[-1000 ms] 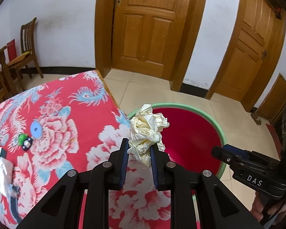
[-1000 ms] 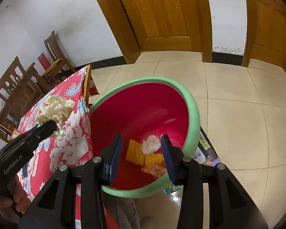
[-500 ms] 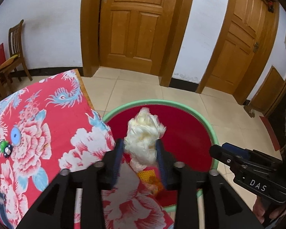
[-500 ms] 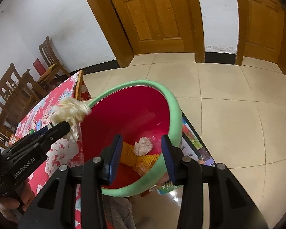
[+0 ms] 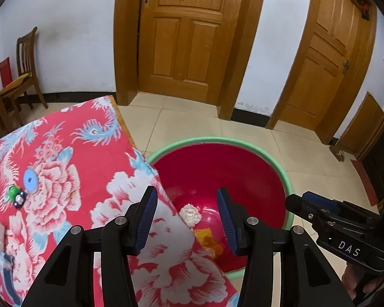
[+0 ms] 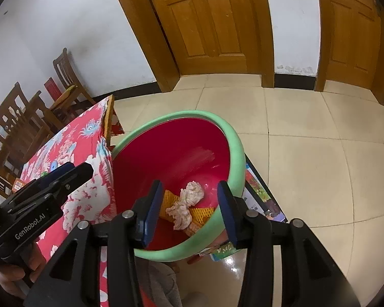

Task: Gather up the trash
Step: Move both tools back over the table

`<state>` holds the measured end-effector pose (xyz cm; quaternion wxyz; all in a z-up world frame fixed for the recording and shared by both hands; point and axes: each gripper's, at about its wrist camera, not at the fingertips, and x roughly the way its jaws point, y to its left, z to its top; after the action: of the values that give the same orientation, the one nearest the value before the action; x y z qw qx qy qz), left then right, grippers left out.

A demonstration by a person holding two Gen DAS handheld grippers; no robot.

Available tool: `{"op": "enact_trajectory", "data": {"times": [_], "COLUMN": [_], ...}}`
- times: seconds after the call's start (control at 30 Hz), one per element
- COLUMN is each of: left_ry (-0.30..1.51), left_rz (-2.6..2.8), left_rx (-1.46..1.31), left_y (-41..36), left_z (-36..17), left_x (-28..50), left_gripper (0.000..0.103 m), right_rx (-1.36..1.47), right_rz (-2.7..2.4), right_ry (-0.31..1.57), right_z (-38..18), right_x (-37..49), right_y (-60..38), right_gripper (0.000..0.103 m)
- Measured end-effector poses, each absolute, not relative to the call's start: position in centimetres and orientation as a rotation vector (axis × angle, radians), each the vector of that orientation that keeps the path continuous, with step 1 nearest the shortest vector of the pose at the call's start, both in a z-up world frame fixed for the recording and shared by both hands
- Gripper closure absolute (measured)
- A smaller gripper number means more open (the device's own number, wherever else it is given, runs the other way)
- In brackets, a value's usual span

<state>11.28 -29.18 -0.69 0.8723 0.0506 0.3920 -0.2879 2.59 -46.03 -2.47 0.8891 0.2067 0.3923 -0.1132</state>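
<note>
Crumpled paper (image 6: 185, 206) lies at the bottom of the red basin (image 6: 233, 151), at lower centre. The left gripper (image 5: 187, 217) has just been opening; its jaws are spread, nothing between them. The right gripper (image 6: 189, 212) is also released, empty.

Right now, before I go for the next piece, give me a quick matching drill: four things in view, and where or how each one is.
Things:
1. crumpled paper wad
2. left gripper
3. green toy
4. basin rim

States:
A. mint green
B. on the floral tablecloth
C. inside the red basin
D. open, nothing held

Pairs: 1-C, 2-D, 3-B, 4-A
</note>
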Motion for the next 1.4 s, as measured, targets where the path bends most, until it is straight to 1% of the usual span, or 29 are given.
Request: {"op": "enact_trajectory", "data": {"times": [0.17, 0.27, 0.43, 1.0, 1.4], "left_ry": [0.811, 0.808, 0.798, 0.757, 0.728], "left_rz": [-0.576, -0.555, -0.519, -0.373, -0.26], "left_rx": [0.09, 0.078, 0.06, -0.02, -0.083], "left_y": [-27.6, -26.6, -24.7, -16.2, -9.5], "left_z": [-0.2, 0.1, 0.8, 3.0, 4.0], "left_x": [11.1, 11.0, 10.8, 10.0, 9.1], "left_gripper": [0.054, 0.054, 0.054, 0.054, 0.054], "right_rx": [0.41, 0.398, 0.371, 0.285, 0.231], "right_rz": [-0.226, -0.218, -0.192, -0.102, -0.006], "right_ry": [0.806, 0.803, 0.794, 0.77, 0.759], "right_z": [-1.7, -1.3, -0.4, 2.4, 3.8], "right_x": [2.5, 2.5, 2.5, 3.4, 4.4], "right_y": [-45.2, -44.5, -43.1, -37.4, -32.1], "right_gripper": [0.055, 0.049, 0.047, 0.042, 0.041]}}
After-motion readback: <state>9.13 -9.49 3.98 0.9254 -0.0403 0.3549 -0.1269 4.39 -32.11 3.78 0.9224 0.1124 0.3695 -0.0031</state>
